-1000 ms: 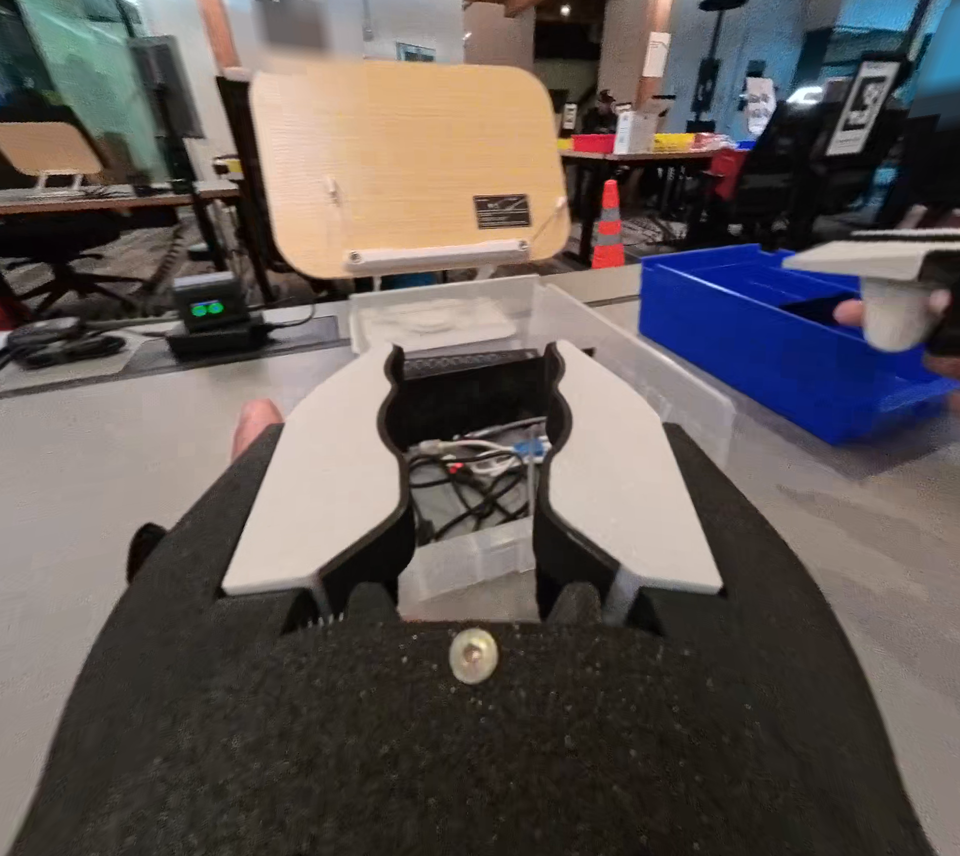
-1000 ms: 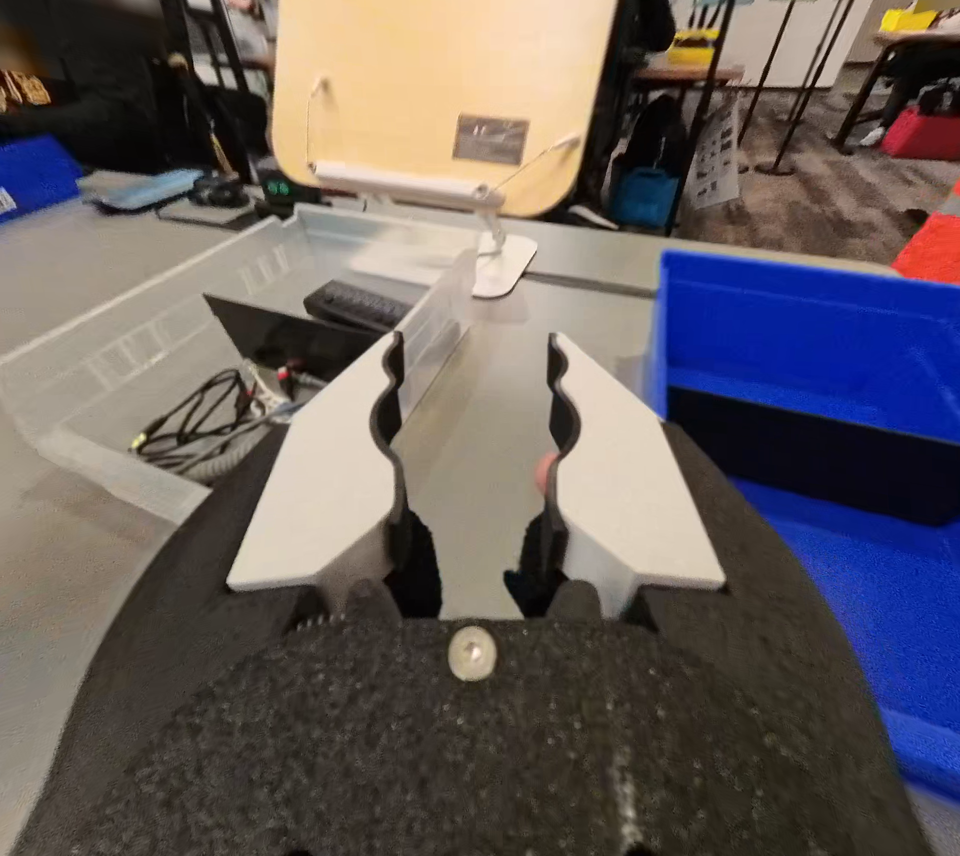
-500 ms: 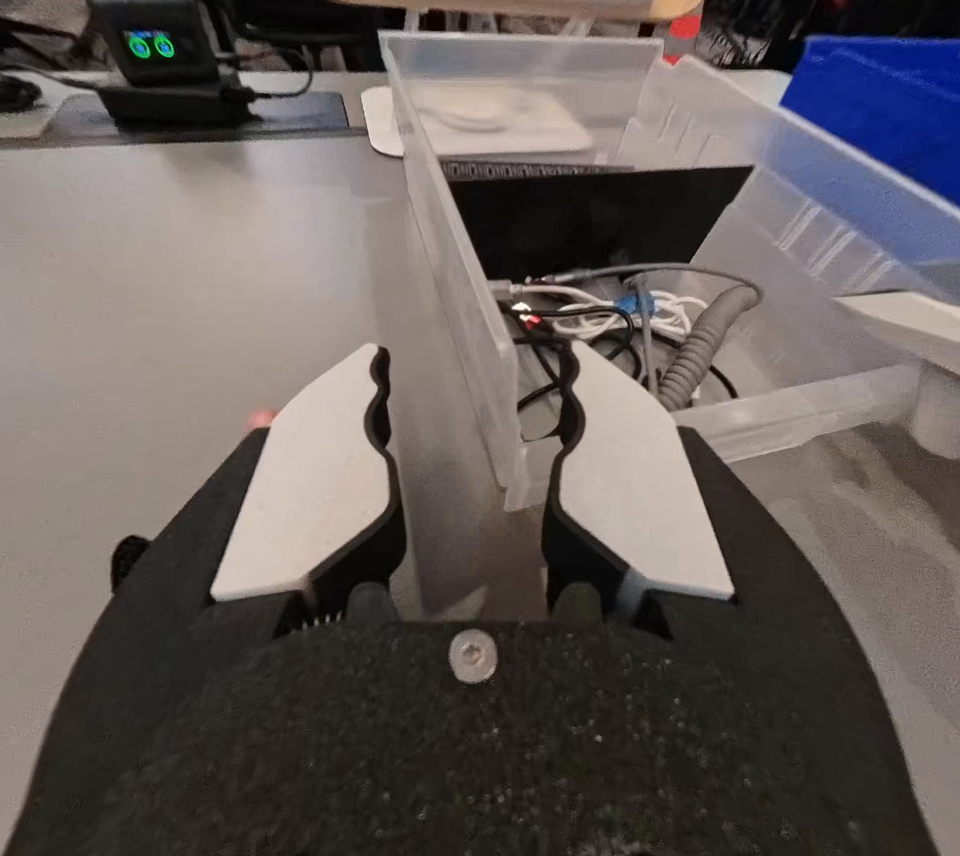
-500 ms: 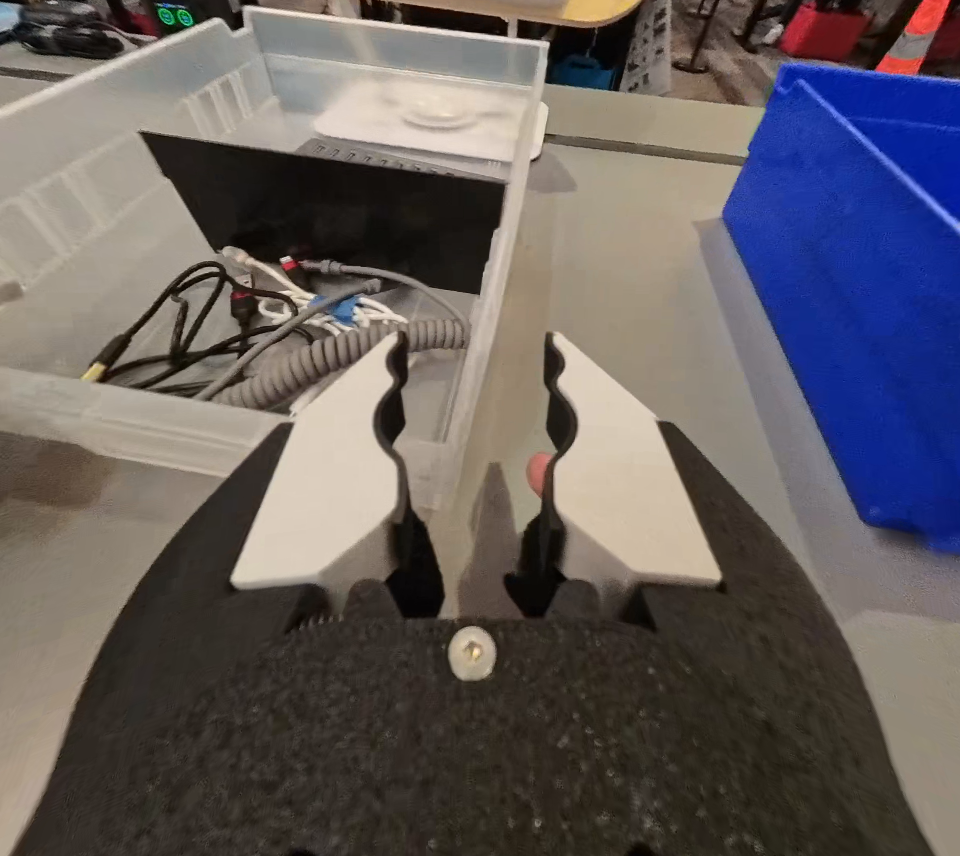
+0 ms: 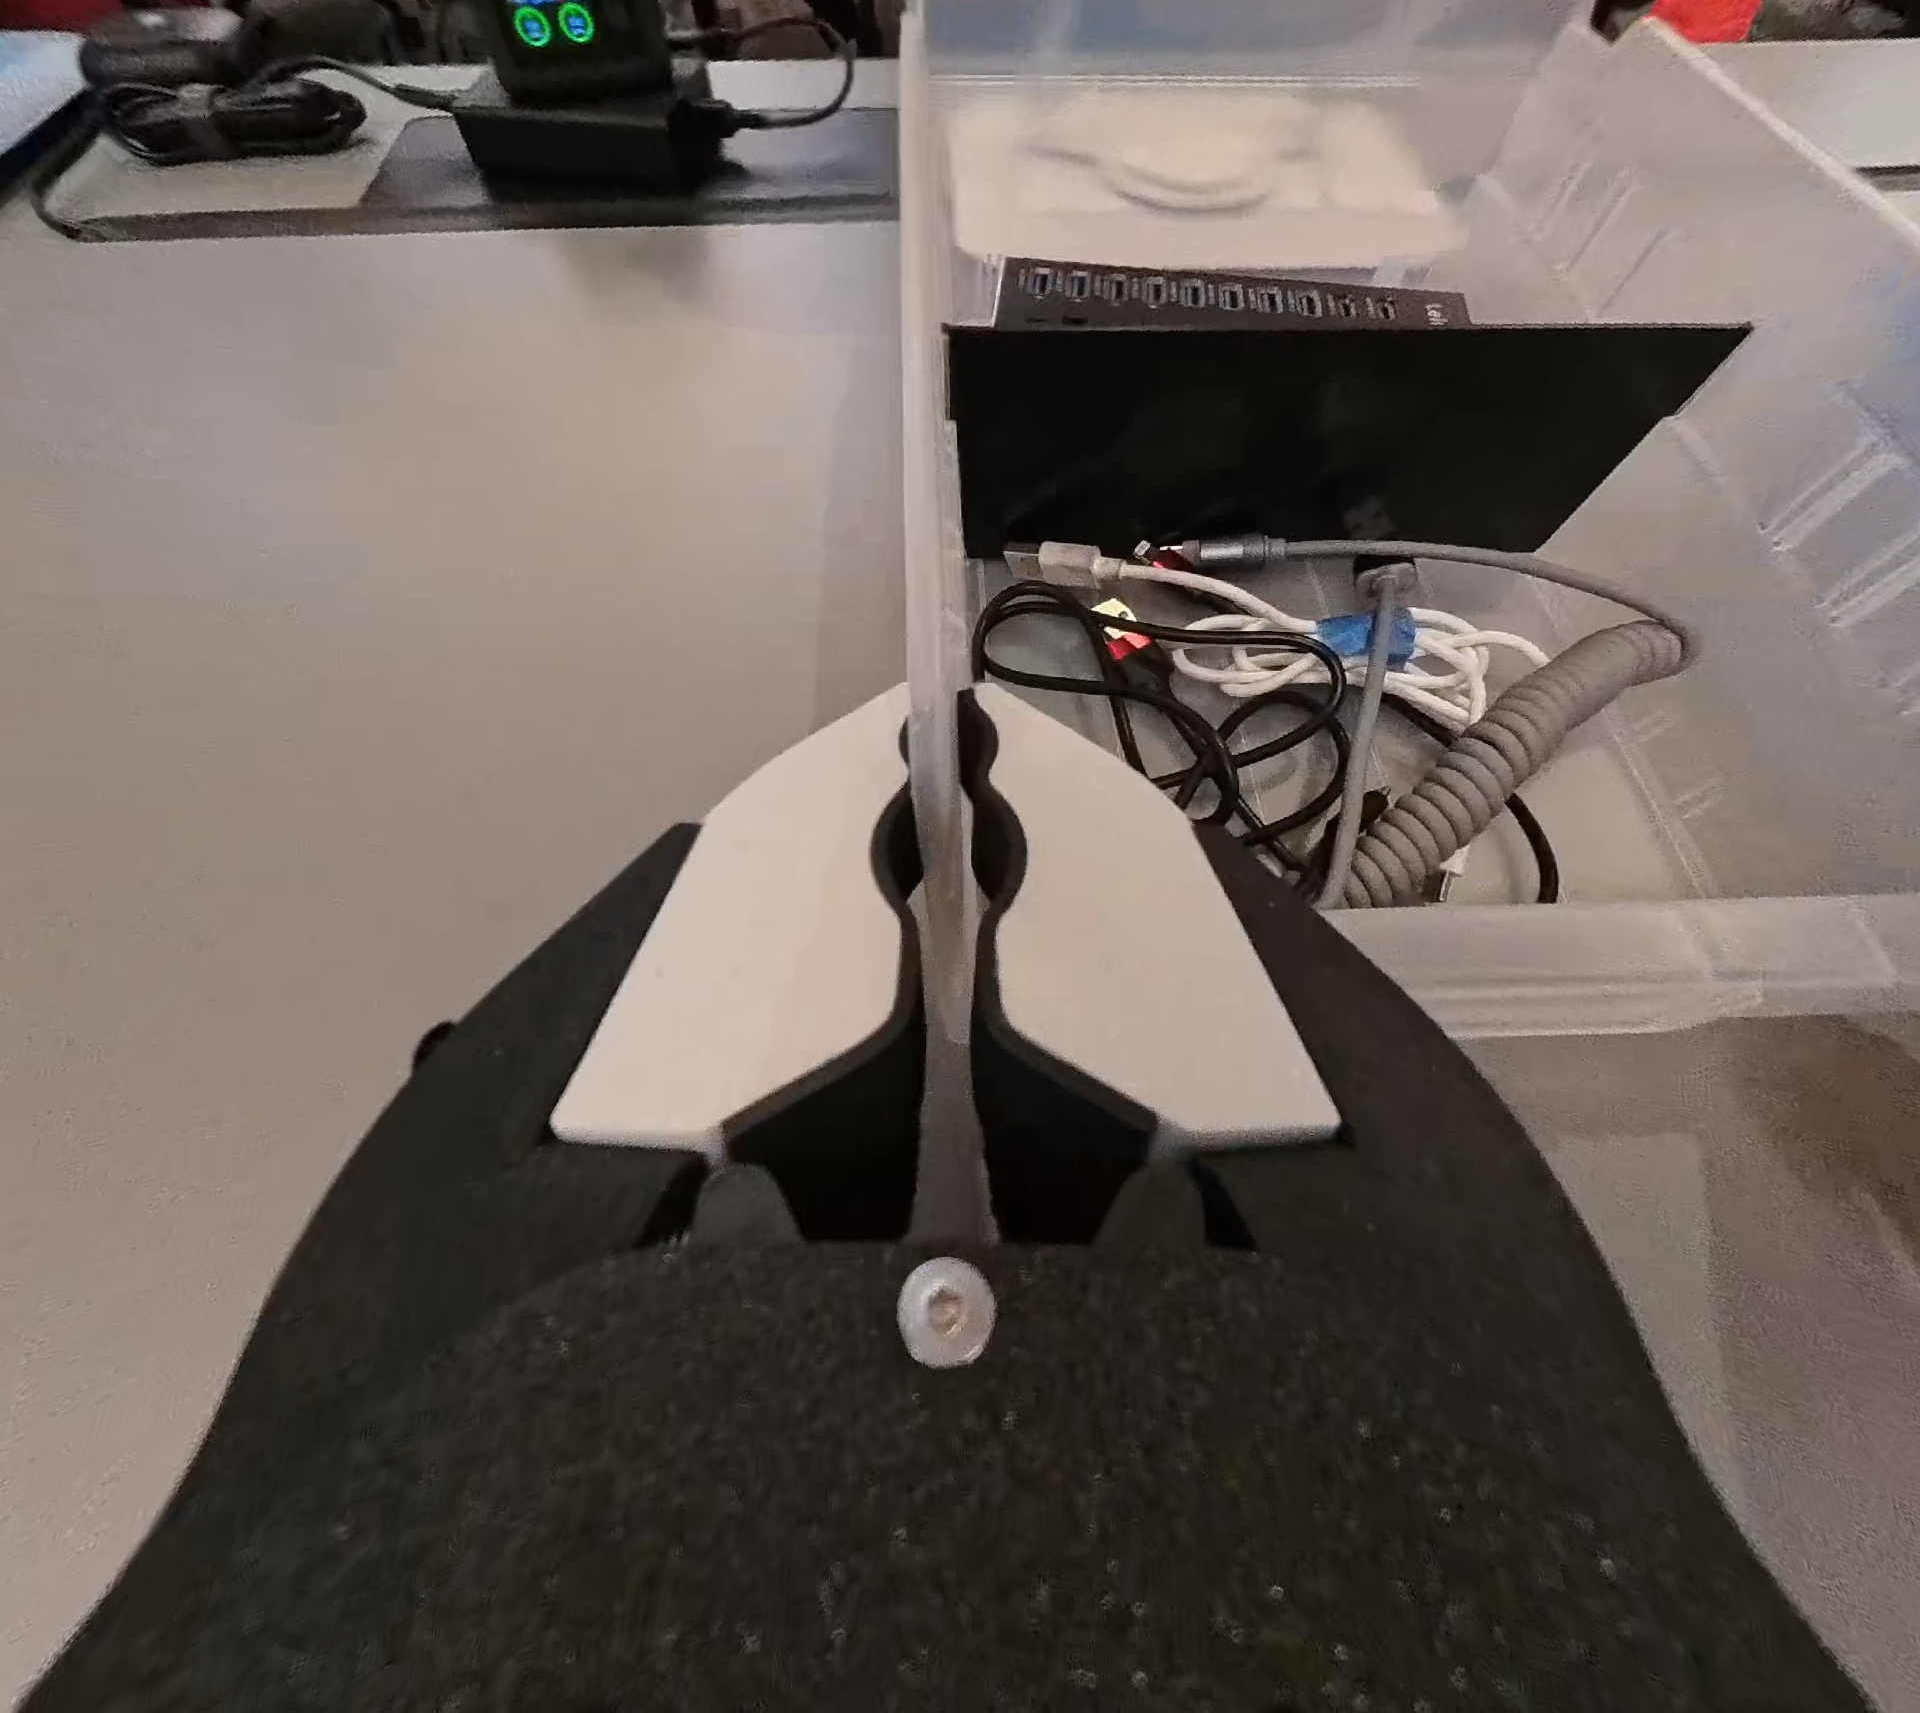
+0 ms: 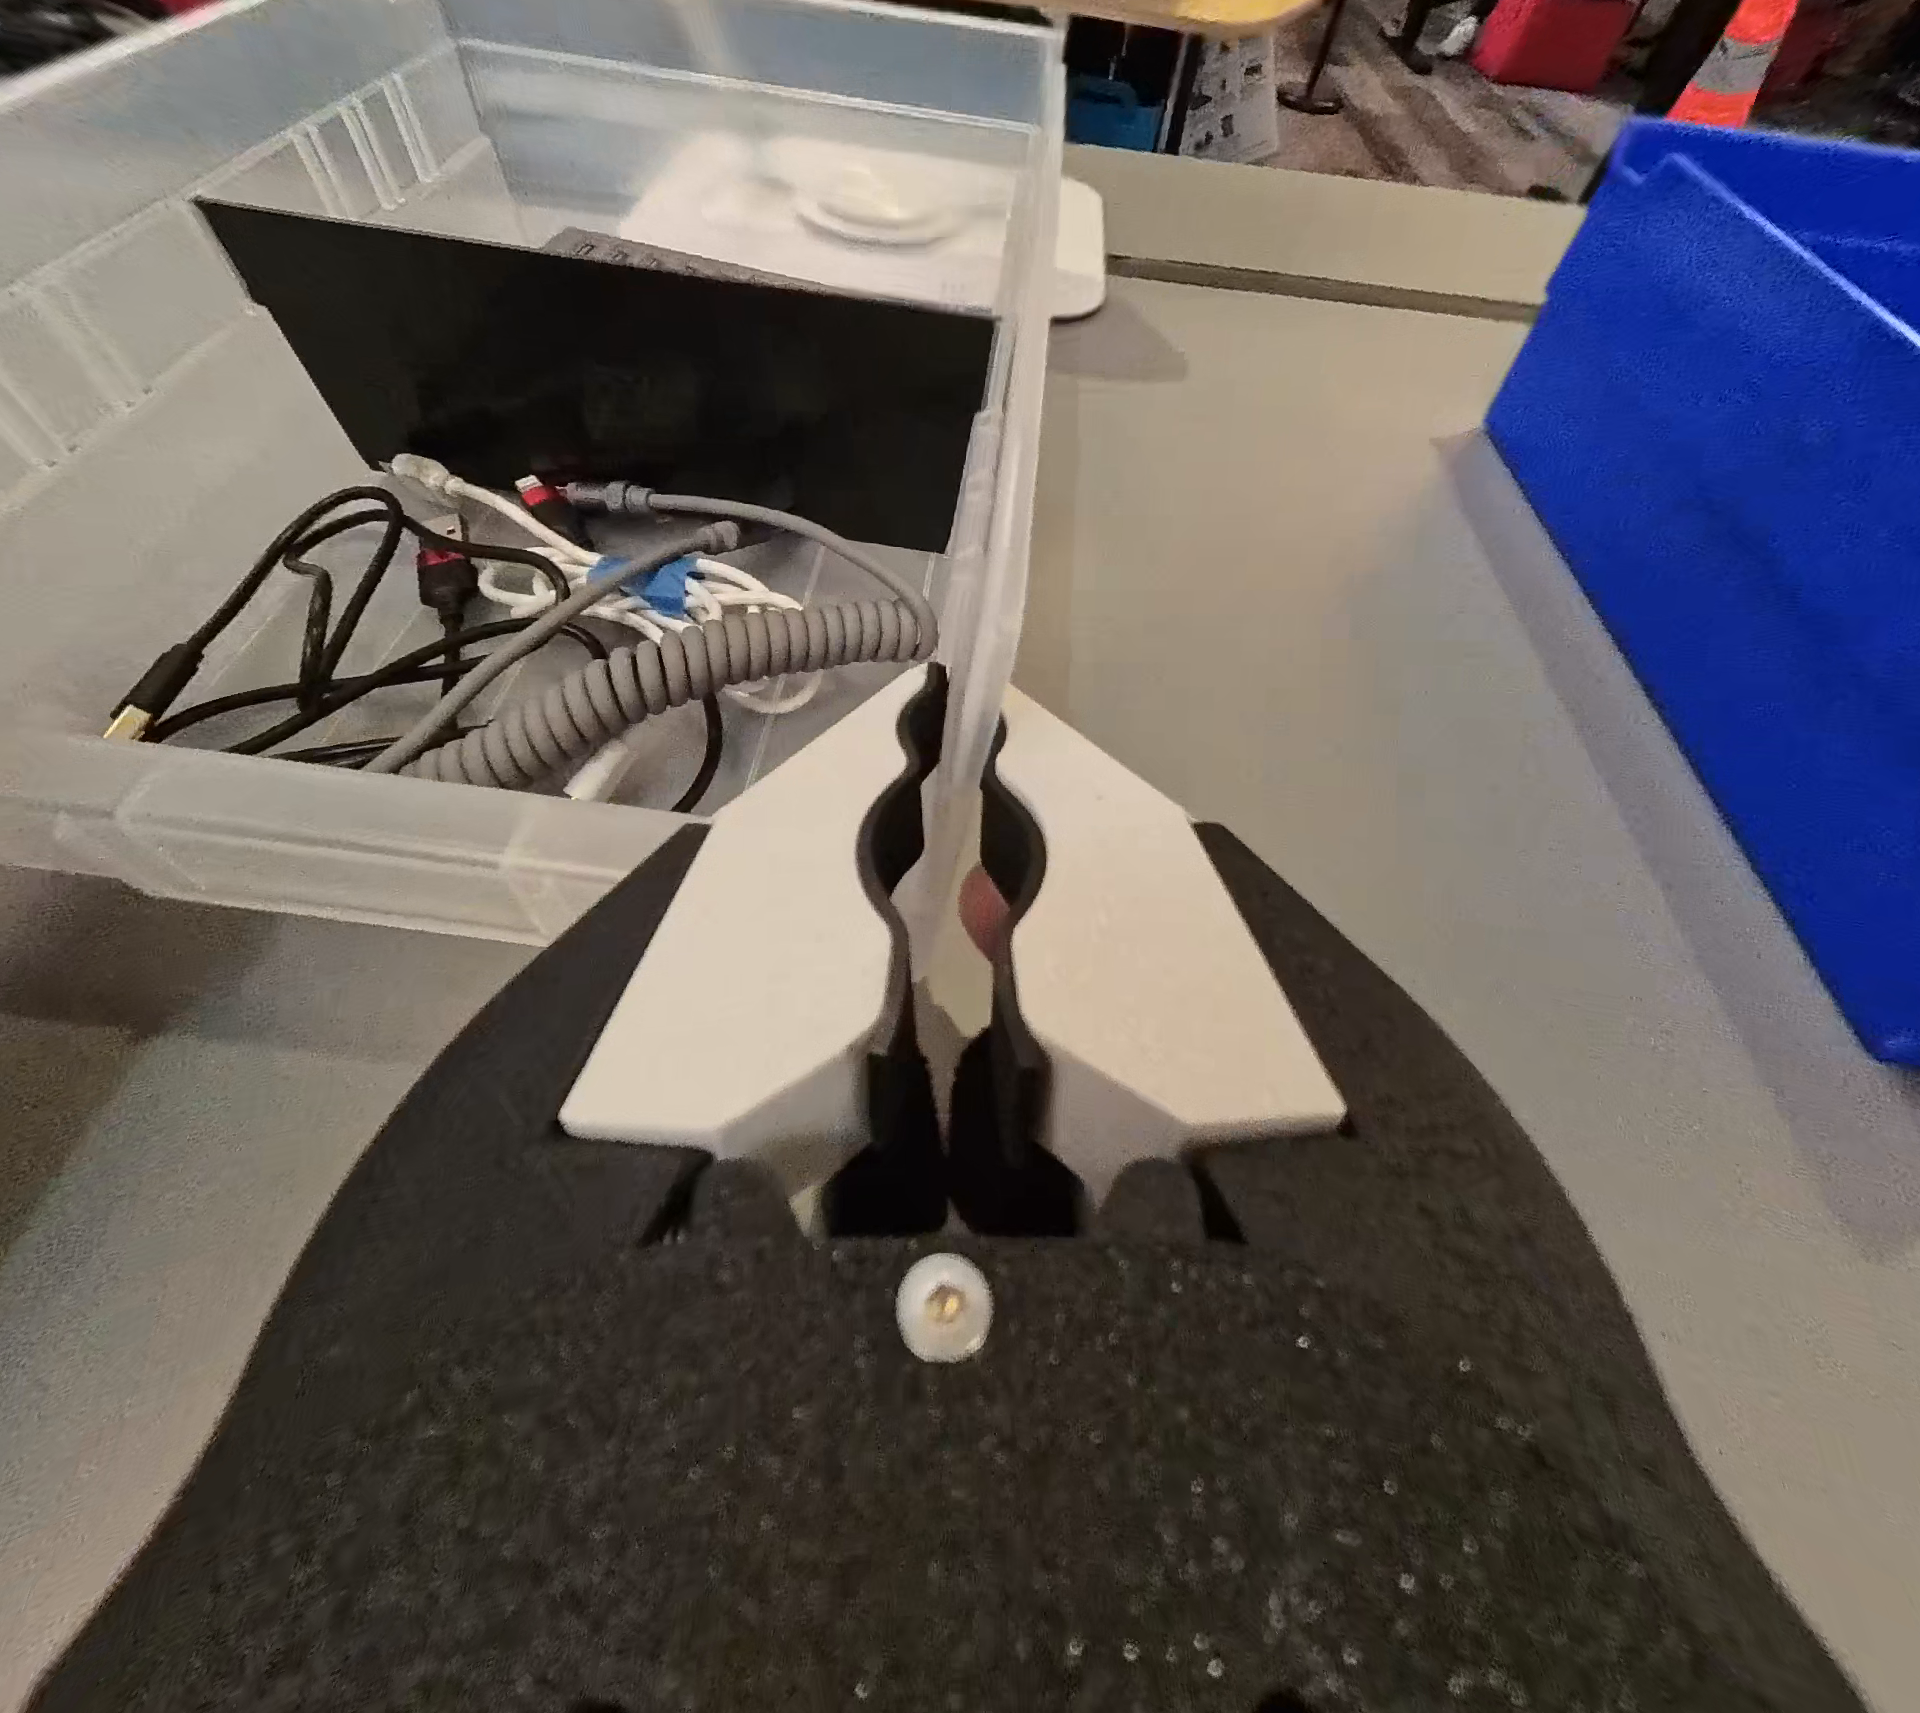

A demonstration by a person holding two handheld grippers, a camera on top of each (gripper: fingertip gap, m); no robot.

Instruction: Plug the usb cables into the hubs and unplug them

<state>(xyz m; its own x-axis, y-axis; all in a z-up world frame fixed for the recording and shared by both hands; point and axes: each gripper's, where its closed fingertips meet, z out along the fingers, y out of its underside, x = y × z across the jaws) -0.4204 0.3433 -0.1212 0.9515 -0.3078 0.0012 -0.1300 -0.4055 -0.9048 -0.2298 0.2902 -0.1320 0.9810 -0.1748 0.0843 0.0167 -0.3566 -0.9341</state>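
1. The usb cables [image 5: 1278, 666] lie tangled in the near half of the clear bin [image 5: 1621, 962]; the black hub [image 5: 1226, 302] sits at 12 o'clock behind a black divider [image 5: 1330, 427].
2. My left gripper [image 5: 940, 728] is clamped on the bin's left wall, my right gripper [image 6: 961, 707] on its right wall.
3. Bare grey table [image 5: 416, 572] spreads at 9 o'clock; a blue bin [image 6: 1745, 541] stands at 3 o'clock, apart.
4. Both grippers point forward along the walls.

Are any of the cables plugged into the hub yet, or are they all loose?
Loose, as far as shows: the cables lie tangled in the clear bin, the hub's visible ports look empty, behind a black divider.
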